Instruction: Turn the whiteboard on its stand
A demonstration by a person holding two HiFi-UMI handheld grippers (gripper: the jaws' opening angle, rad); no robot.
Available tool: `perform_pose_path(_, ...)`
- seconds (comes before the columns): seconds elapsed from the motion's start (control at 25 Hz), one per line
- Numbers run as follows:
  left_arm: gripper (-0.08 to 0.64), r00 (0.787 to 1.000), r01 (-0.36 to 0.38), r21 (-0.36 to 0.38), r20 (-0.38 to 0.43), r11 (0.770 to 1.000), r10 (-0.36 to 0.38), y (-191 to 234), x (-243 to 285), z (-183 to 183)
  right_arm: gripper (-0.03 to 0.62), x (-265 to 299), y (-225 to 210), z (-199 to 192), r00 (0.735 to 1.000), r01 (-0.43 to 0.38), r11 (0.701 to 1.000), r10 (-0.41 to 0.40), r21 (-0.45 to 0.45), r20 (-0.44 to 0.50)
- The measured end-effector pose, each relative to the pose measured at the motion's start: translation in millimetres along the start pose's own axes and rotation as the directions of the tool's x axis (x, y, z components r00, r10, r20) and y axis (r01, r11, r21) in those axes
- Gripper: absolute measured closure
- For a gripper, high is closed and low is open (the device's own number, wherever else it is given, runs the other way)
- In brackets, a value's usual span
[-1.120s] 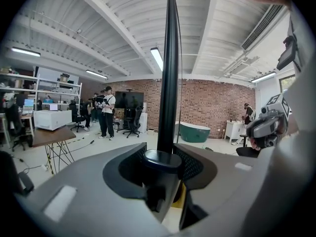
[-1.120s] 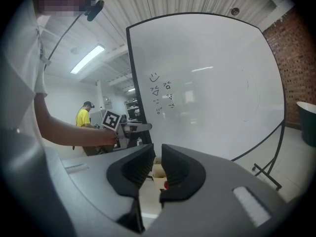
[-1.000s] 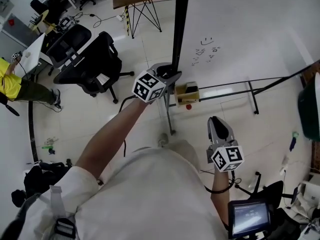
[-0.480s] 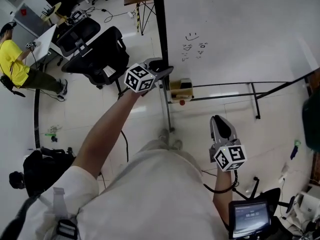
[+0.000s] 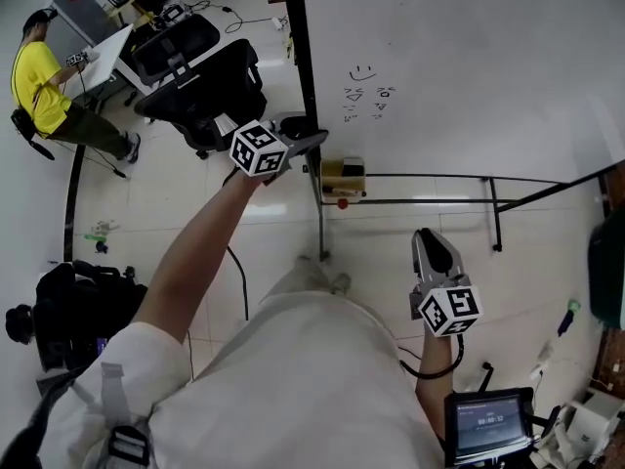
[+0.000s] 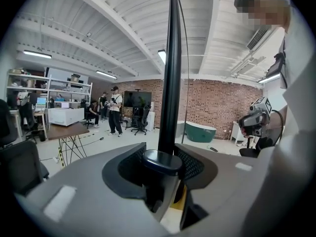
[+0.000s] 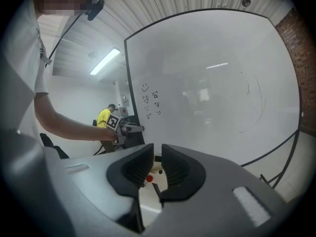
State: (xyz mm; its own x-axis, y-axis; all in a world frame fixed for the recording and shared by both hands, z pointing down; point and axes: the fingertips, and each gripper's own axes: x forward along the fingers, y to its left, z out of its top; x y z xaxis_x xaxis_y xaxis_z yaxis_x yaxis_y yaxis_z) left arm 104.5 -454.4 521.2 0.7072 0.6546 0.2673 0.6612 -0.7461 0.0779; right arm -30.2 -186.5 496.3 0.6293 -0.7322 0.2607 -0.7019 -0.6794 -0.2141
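A big whiteboard (image 5: pixel 469 66) with a small smiley and scribbles fills the upper right of the head view. My left gripper (image 5: pixel 314 140) is at arm's length on the board's black left frame edge (image 5: pixel 293 57). In the left gripper view that black edge (image 6: pixel 171 83) rises between the jaws, and the left gripper (image 6: pixel 160 159) is shut on it. My right gripper (image 5: pixel 430 237) hangs near my body, apart from the board. In the right gripper view the right gripper (image 7: pixel 157 164) shows a narrow gap with nothing in it, facing the whiteboard (image 7: pixel 212 83).
A yellow box (image 5: pixel 343 176) hangs at the board's lower left corner above the stand's black bars (image 5: pixel 439 201) and upright (image 5: pixel 317 213). Black office chairs (image 5: pixel 200 76) and a person in yellow (image 5: pixel 44 66) are to the left. A black backpack (image 5: pixel 78 311) lies on the floor.
The board's left edge and my left gripper on it have shifted leftward in the head view, and the board's face shows wider. The right gripper stays low by my body.
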Motion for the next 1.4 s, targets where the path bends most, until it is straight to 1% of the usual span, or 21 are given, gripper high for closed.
perform_pose_path(0.12, 0.367, 1.000, -0.007, -0.009, -0.003, 1.000, 0.007, -1.3, 0.2, 1.5, 0.537, 4.8, -2.8, 6.3, 1.000, -0.016, 1.000, 0.016, -0.009, -0.008)
perform_pose_path(0.24, 0.367, 1.000, -0.009, -0.011, -0.004, 1.000, 0.009, -3.4, -2.5, 2.5, 0.537, 14.5, 9.0, 12.5, 0.999, -0.036, 0.999, 0.035, -0.028, -0.017)
perform_pose_path(0.36, 0.367, 1.000, -0.009, -0.013, -0.007, 1.000, 0.009, -4.1, -4.5, 3.6, 0.537, 25.8, 22.8, 20.6, 0.999, -0.037, 0.999, 0.037, -0.033, -0.014)
perform_pose_path(0.52, 0.370, 1.000, 0.010, -0.017, -0.017, 1.000, -0.011, -6.0, -6.8, 4.7, 0.537, 42.0, 42.6, 26.9, 1.000, -0.026, 0.999, 0.026, -0.018, -0.015)
perform_pose_path(0.68, 0.376, 0.999, 0.032, -0.008, -0.025, 0.999, -0.033, -9.6, -12.9, 7.2, 0.537, 56.2, 63.1, 29.9, 0.999, -0.034, 0.999, 0.033, -0.011, -0.020)
perform_pose_path(0.88, 0.376, 0.999, 0.033, -0.012, -0.036, 0.999, -0.033, -7.8, -3.5, -0.3, 0.537, 73.4, 55.9, 22.6, 0.999, -0.029, 0.999, 0.029, 0.017, -0.027)
perform_pose_path(0.96, 0.376, 0.999, 0.039, -0.012, -0.029, 0.999, -0.039, -9.7, -16.6, -4.4, 0.537, 74.6, 68.5, 17.8, 0.999, -0.018, 1.000, 0.019, 0.020, -0.031)
perform_pose_path(1.12, 0.374, 0.999, 0.045, -0.003, -0.013, 0.999, -0.045, -12.3, -65.5, -14.9, 0.537, 77.1, 117.4, 9.3, 1.000, 0.002, 1.000, -0.002, 0.003, -0.026)
perform_pose_path(1.28, 0.374, 0.998, 0.056, 0.008, -0.012, 0.998, -0.055, -17.3, -93.7, -23.2, 0.537, 79.6, 146.0, 9.6, 1.000, 0.022, 1.000, -0.022, -0.005, -0.010)
perform_pose_path(1.4, 0.374, 0.998, 0.056, 0.016, 0.002, 0.998, -0.056, -17.2, -124.6, -35.2, 0.537, 87.0, 180.7, 3.8, 1.000, 0.026, 0.999, -0.026, -0.027, 0.004)
